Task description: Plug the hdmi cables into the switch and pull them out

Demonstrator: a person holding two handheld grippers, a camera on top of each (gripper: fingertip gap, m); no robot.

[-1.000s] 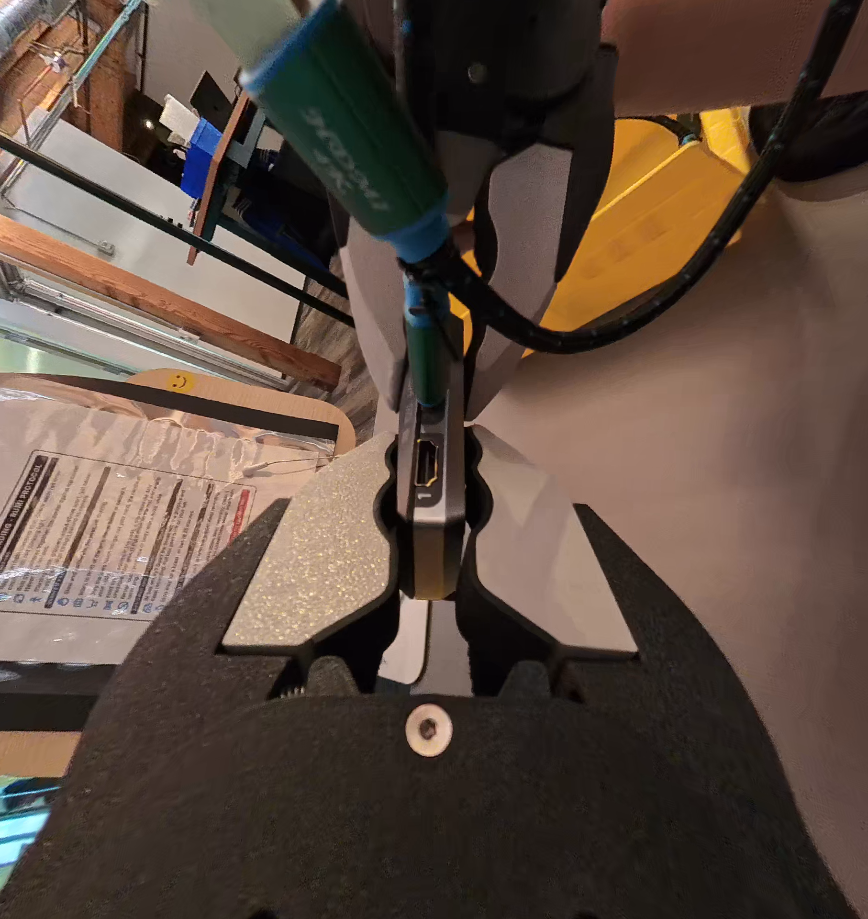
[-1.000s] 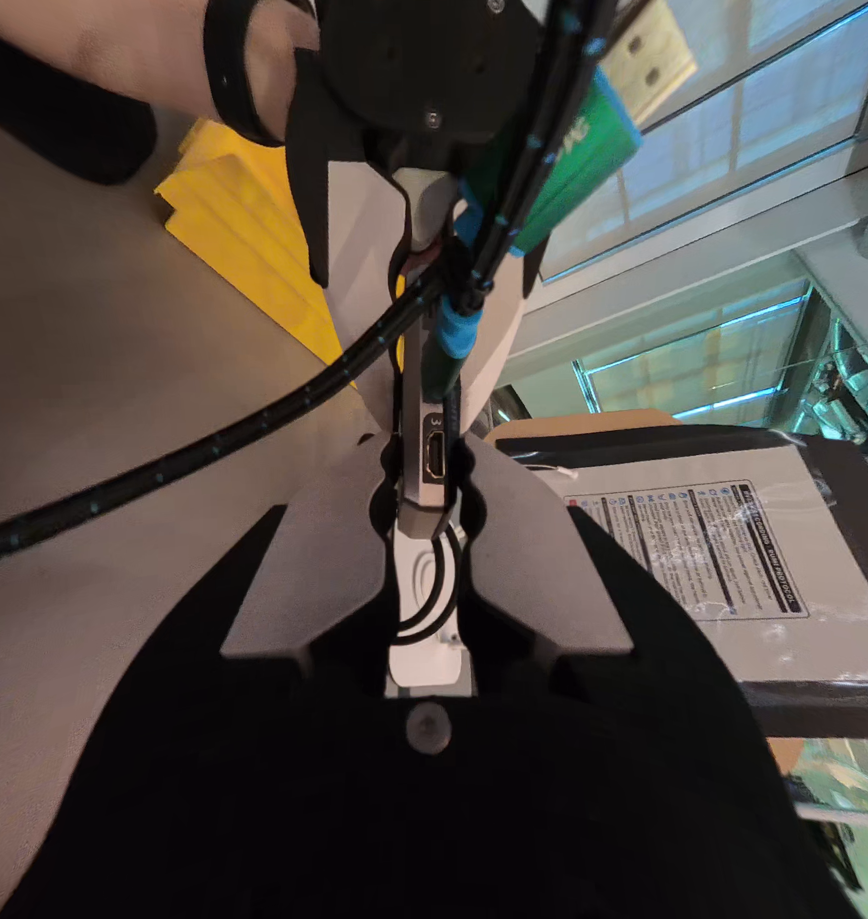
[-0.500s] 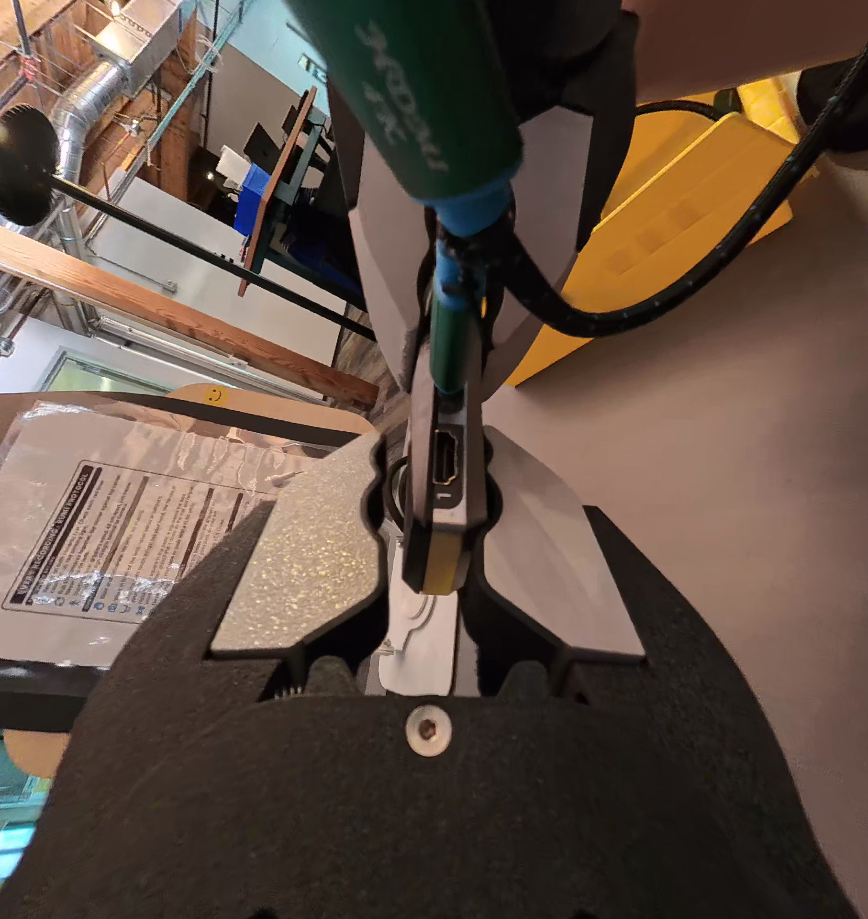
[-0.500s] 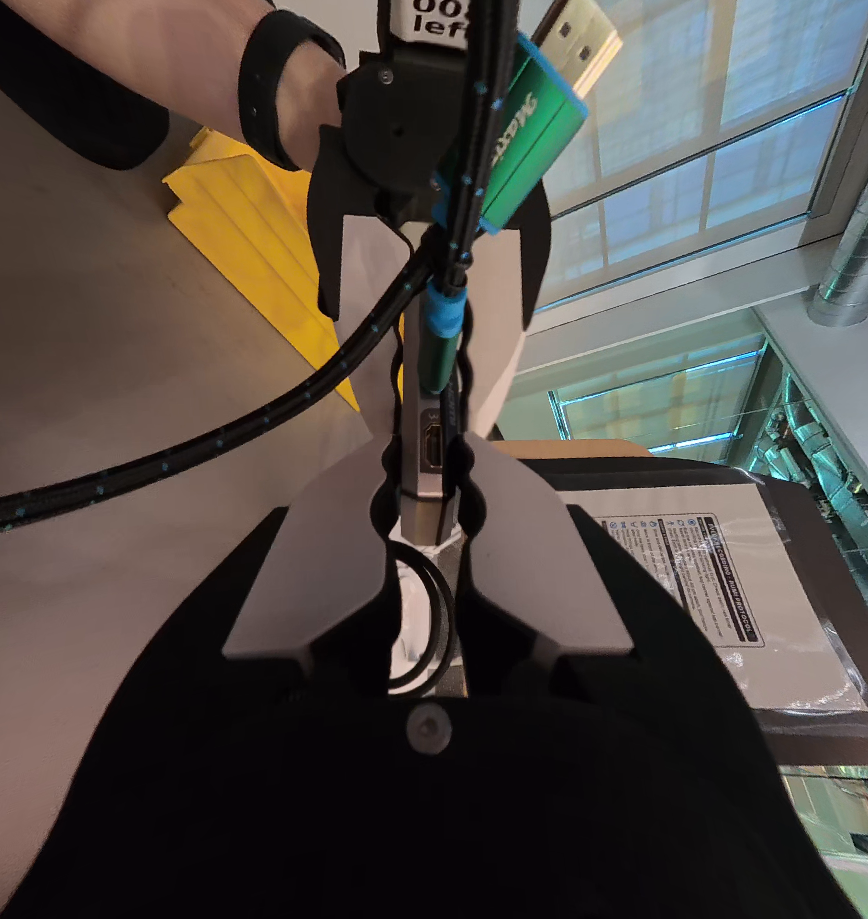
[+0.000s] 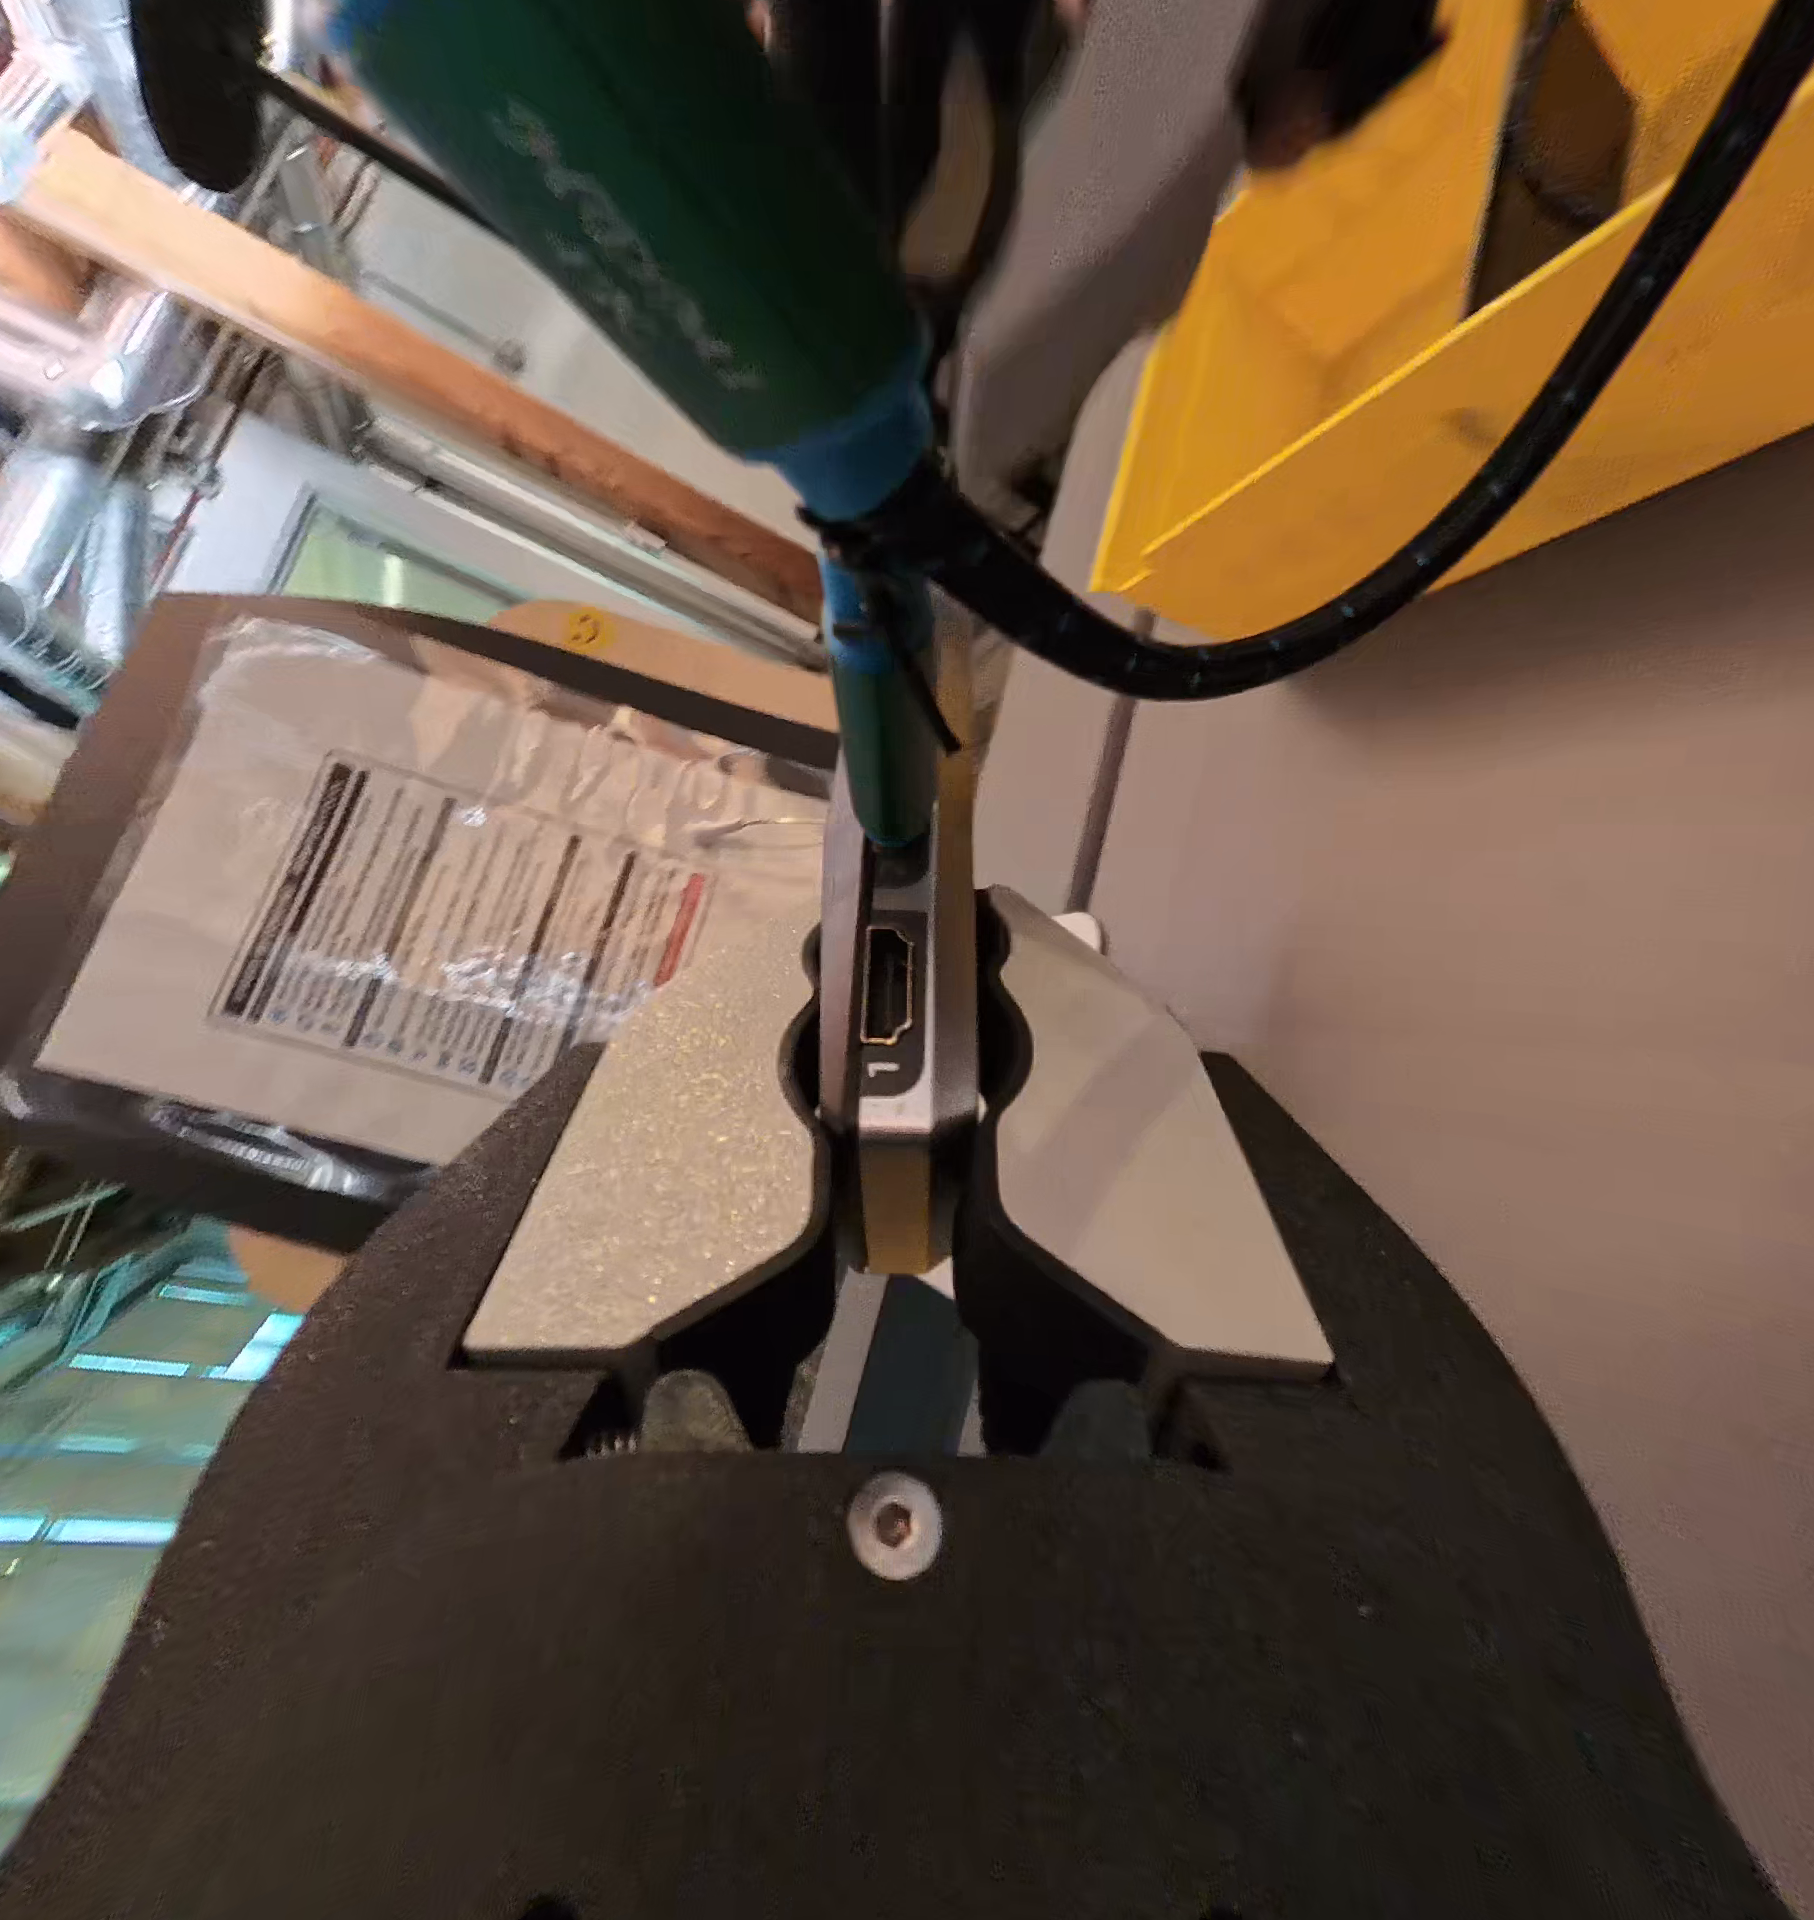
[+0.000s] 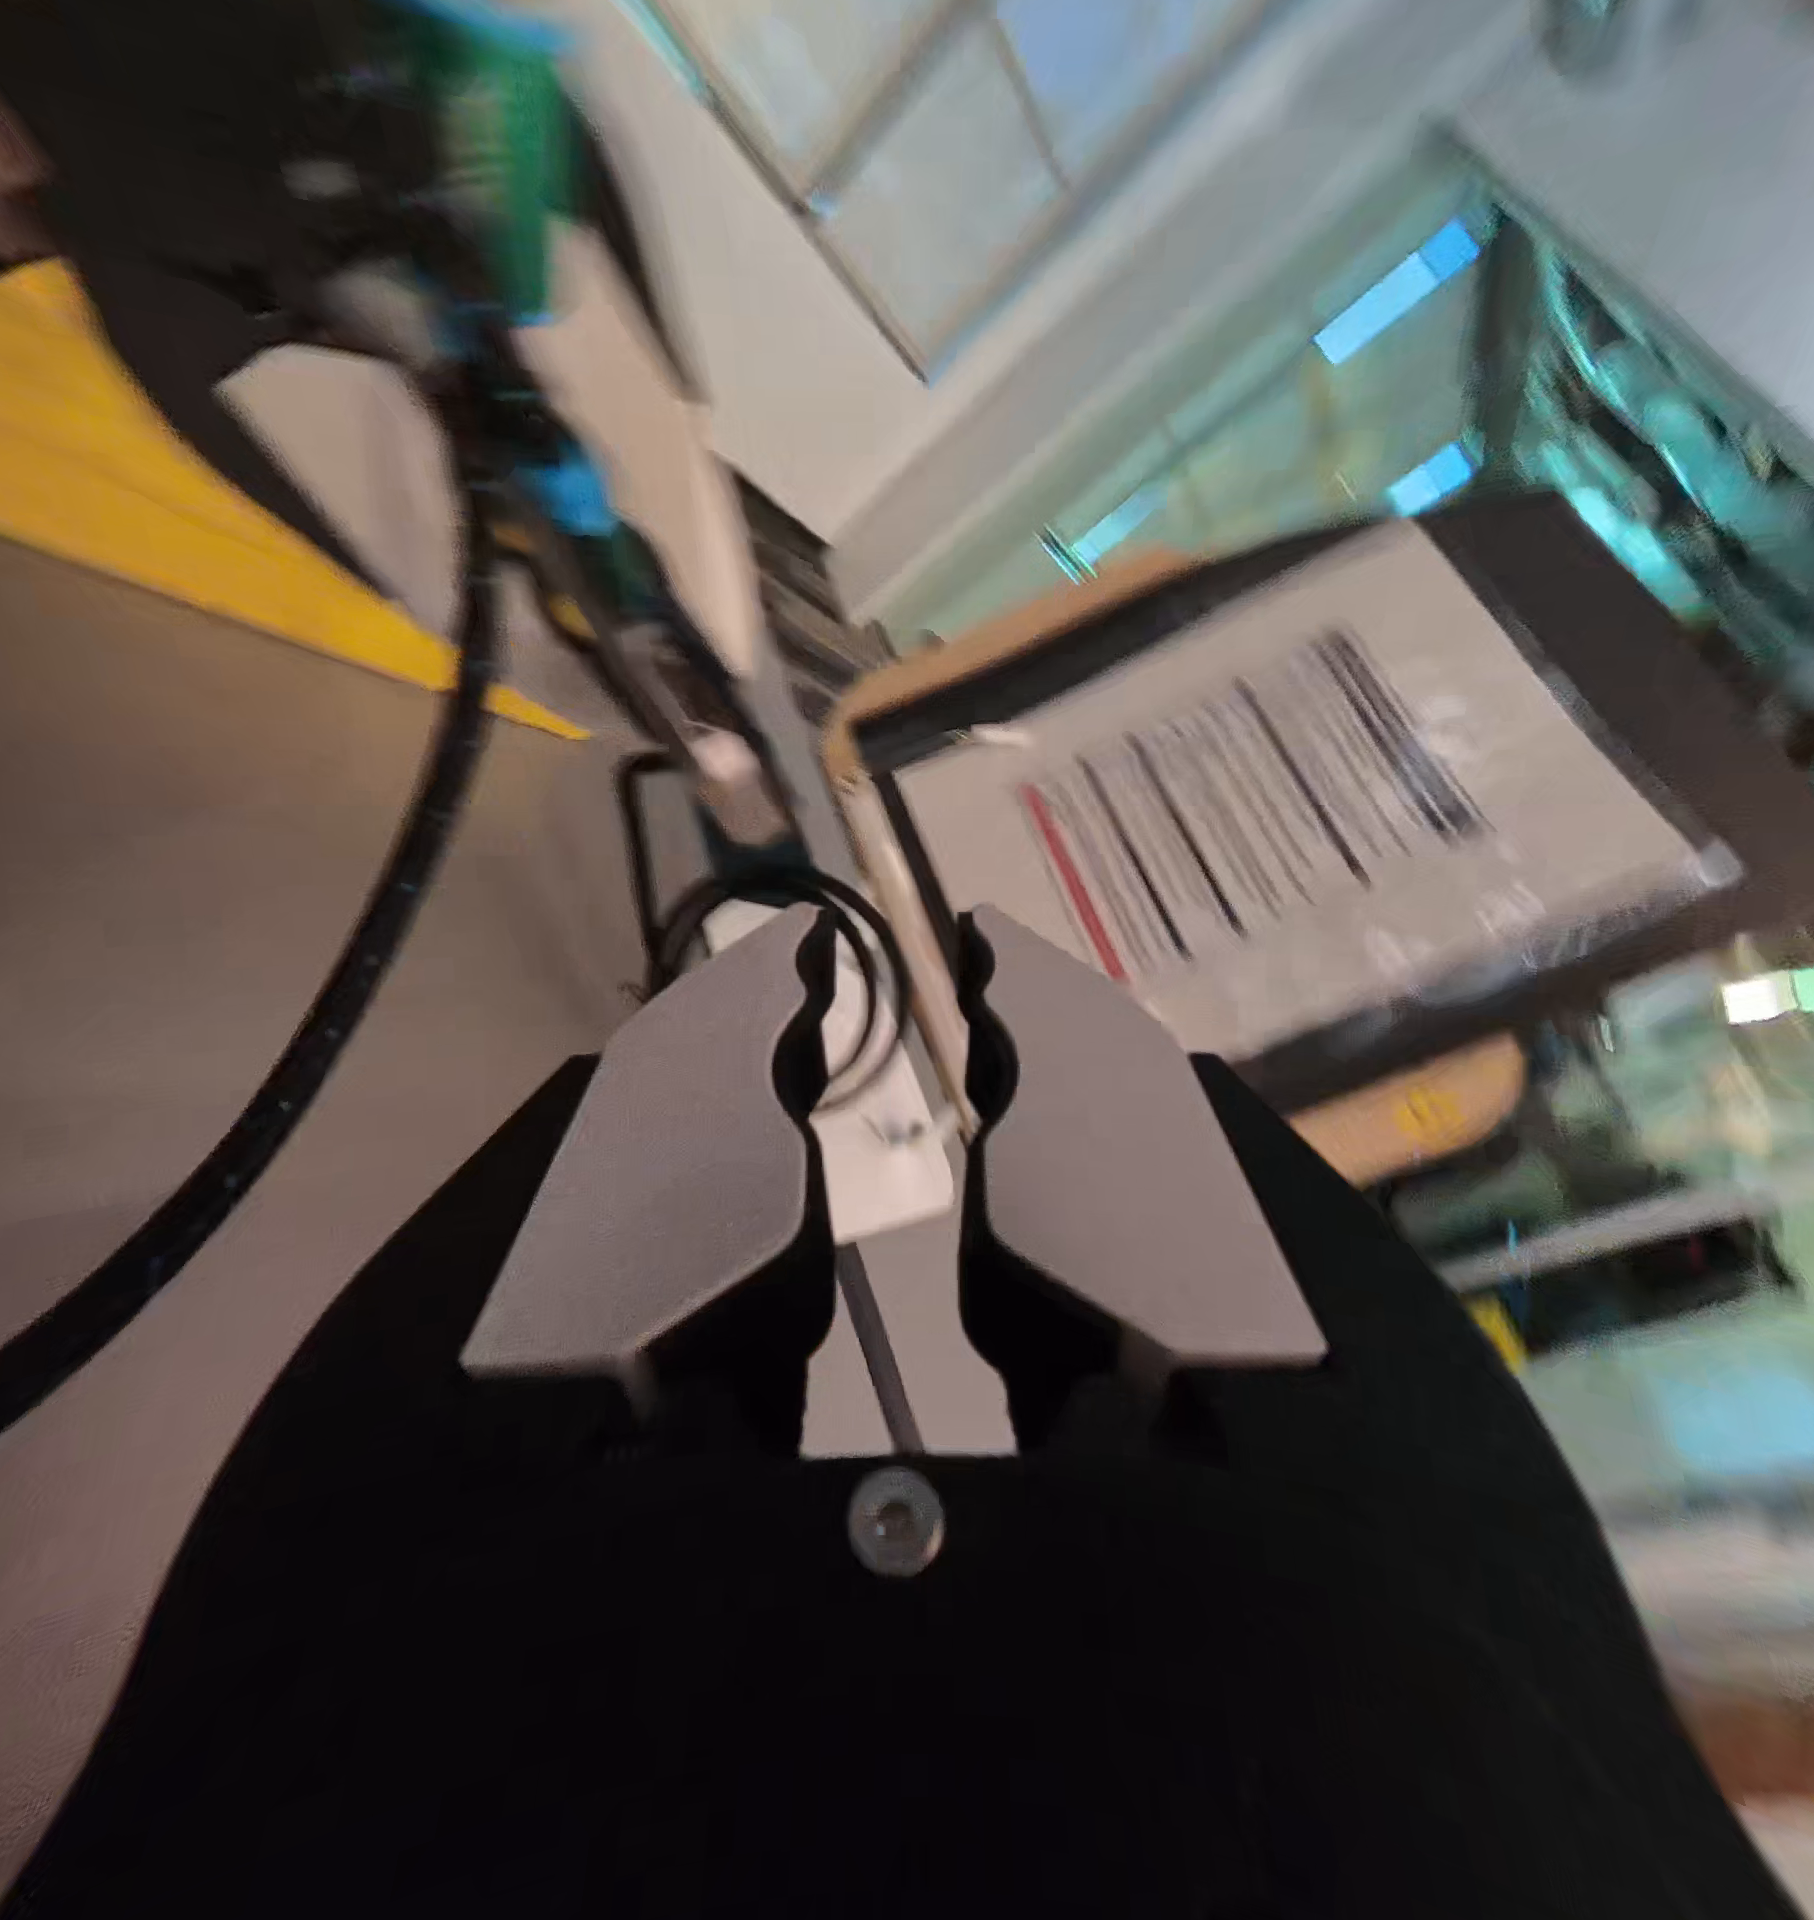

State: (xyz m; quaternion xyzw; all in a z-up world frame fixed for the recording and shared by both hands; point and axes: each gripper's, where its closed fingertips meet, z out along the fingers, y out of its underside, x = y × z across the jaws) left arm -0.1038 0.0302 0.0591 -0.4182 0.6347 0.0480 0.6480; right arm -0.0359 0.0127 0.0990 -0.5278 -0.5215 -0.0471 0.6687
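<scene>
**A:** So what did the switch point(image 5: 898, 1049) actually look like in the left wrist view?

**B:** Slim dark grey metal box, seen edge-on, with one empty gold-rimmed port facing the camera. The left gripper point(image 5: 898, 1049) had it pinched between its two grey fingers point(image 5: 664, 1132), jaws closed tight on both flat sides, up off the table point(image 5: 1505, 1039). Just above the empty port a green plug with a blue collar point(image 5: 877, 717) was seated in the switch.

**A:** And the other claw?

**B:** The right gripper point(image 6: 887, 1029) had its jaws a little apart with nothing clamped. Through the gap you could see a white piece and a thin black loop, but that view was badly motion-blurred, so I couldn't tell what those were. The switch showed there only as a blurry grey bar point(image 6: 721, 769) farther off.

**A:** Anything in the way?

**B:** A second green connector point(image 5: 633, 197) hung big and close at the top of the left view, covering part of the scene behind. A thick black braided cable point(image 5: 1402, 582) curved from it across to the right, in front of a yellow folded thing point(image 5: 1350, 343). To the left sat a dark board holding a printed sheet under shiny plastic point(image 5: 383, 883).

**A:** Count?

**B:** One switch, two green plugs that I could see, one of them in a port, one thick braided cable, two grippers. One empty port was visible in the left view; I couldn't make out any others.
</scene>
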